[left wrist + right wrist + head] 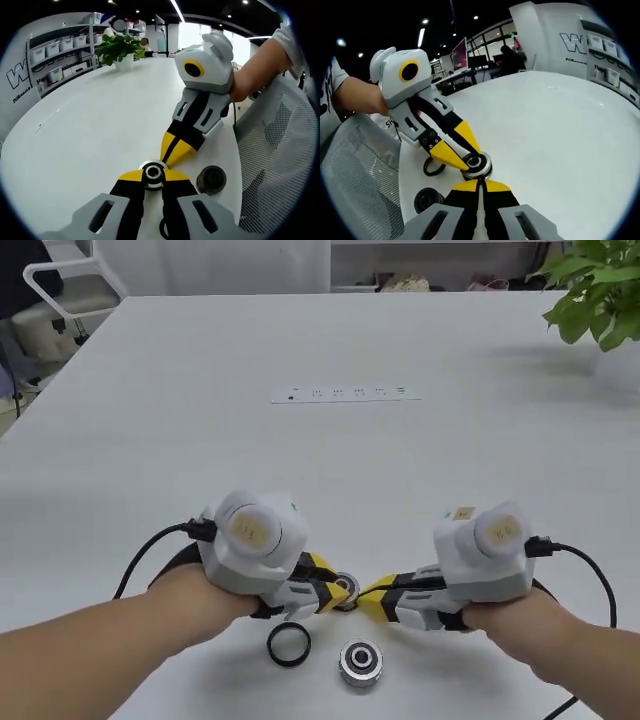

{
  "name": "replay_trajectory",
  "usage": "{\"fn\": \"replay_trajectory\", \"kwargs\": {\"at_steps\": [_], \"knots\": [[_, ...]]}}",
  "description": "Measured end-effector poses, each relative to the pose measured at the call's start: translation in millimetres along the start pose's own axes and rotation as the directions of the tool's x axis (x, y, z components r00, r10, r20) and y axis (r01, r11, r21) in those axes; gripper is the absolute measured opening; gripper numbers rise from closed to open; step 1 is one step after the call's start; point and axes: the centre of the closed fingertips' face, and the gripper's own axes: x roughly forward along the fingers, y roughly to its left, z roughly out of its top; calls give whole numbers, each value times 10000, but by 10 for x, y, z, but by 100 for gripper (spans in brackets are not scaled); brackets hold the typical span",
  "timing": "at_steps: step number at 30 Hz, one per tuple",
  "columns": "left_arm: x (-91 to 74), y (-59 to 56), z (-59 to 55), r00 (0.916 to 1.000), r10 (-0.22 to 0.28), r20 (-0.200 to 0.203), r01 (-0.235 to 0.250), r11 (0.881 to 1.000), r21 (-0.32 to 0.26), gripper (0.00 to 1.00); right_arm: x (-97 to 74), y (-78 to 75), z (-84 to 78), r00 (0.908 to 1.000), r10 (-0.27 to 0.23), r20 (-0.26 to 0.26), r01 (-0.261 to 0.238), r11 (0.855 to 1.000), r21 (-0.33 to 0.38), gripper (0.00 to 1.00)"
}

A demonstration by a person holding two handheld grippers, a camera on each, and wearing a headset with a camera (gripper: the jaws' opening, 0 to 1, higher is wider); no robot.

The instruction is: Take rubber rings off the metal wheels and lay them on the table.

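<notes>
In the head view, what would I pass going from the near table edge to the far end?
The loose metal wheel, the held wheel, the socket strip, the potted plant. The black ring lies level with the loose wheel, so it is left out.

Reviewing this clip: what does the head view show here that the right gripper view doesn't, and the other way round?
Head view adds the plant, the socket strip in the table, and a white chair frame. Right gripper view adds a mesh chair back and wall lettering. Both share the wheel held in the left gripper with the right gripper's closed tips at its rim, the loose rubber ring, and a second wheel.
</notes>
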Motion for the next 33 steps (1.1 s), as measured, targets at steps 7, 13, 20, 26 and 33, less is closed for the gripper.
{"fn": "replay_trajectory", "kwargs": {"at_steps": [7, 13, 20, 26, 33], "knots": [[2, -4, 3, 10000, 92, 22, -92, 10000, 7, 7, -6, -26, 7, 9999, -72, 106, 67, 9987, 499, 0], [1, -9, 0, 9999, 139, 25, -139, 9999, -22, 7, -59, -87, 63, 9980, -226, 595, 137, 9892, 1456, 0], [1, -12, 1, 9998, 220, 12, -220, 9997, -61, 7, -75, -74, 138, 9950, -192, 984, 7, 9828, 1845, 0], [5, -10, 0, 9997, 258, -17, -258, 9996, -81, 7, -77, -60, 151, 9940, -144, 1086, -75, 9801, 1985, 0], [7, -8, 2, 9995, 310, -42, -311, 9995, -110, 7, -73, -47, 165, 9934, -66, 1147, -181, 9769, 2131, 0]]}}
